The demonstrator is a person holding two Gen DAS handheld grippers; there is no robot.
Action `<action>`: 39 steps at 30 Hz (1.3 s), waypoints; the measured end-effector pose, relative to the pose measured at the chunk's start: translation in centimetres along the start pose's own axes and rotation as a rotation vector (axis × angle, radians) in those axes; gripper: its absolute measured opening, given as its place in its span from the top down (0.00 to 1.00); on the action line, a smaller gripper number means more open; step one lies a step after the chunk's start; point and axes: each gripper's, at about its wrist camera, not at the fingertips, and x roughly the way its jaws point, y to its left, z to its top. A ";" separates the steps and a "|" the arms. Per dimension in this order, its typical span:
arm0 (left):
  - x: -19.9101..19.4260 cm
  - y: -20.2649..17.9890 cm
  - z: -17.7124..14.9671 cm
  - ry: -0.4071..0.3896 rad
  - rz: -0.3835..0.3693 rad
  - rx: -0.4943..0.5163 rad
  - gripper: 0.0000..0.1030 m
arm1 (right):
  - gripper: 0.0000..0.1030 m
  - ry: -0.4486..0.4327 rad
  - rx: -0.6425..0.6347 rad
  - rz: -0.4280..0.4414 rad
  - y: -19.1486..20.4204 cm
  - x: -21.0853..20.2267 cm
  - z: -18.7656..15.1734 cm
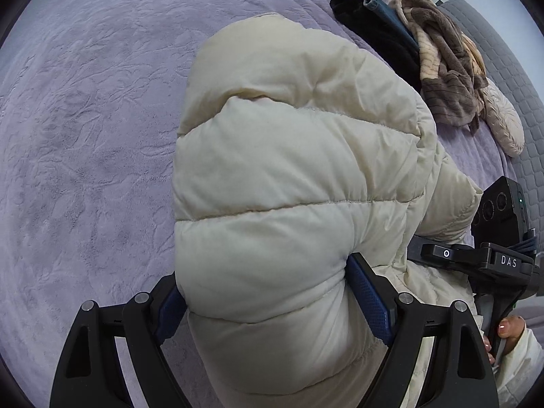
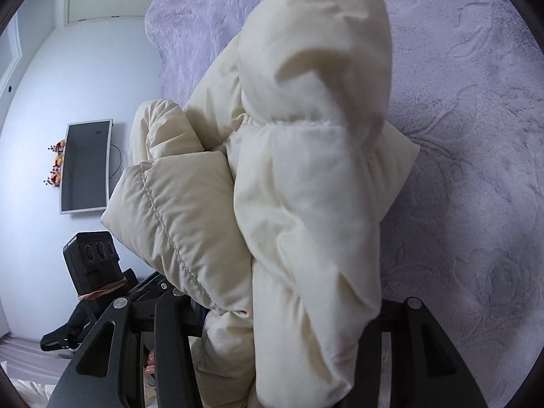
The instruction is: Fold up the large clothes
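- Both jaws clamp the puffy cream jacket [image 1: 272, 176], bunching its bulk.
- Left gripper [image 1: 268, 302] and right gripper [image 2: 306, 323] hold it above the bed [image 1: 85, 119], ready to fold.

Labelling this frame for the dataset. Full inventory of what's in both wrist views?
puffer jacket: 1, cream, bunched on the bed, gripped by both grippers
bedspread: 1, lilac, textured, under everything
dark garment: 1, navy/black, far edge of bed
fleece garment: 1, brown and beige, heaped beside the dark one
headboard: 1, grey quilted, right edge
monitor: 1, white frame, dark screen, against the wall
flowers: 1 bunch, orange, beside the monitor
left gripper: black, blue fingers pressed on the jacket
right gripper: black, closed on a jacket fold
hand: 1, on the right gripper's handle
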 end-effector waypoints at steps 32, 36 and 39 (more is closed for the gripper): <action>1.7 -1.6 -0.2 -0.030 0.072 -0.012 0.11 | 0.85 -0.106 -0.249 -0.334 13.1 -6.9 -7.7; 1.4 -1.7 -0.1 -0.021 0.077 -0.014 0.11 | 0.85 -0.034 -0.297 -0.443 11.9 -3.6 -9.7; -0.3 -2.0 0.1 -0.029 0.087 -0.001 0.11 | 0.89 -0.012 -0.283 -0.525 9.5 -2.6 -10.6</action>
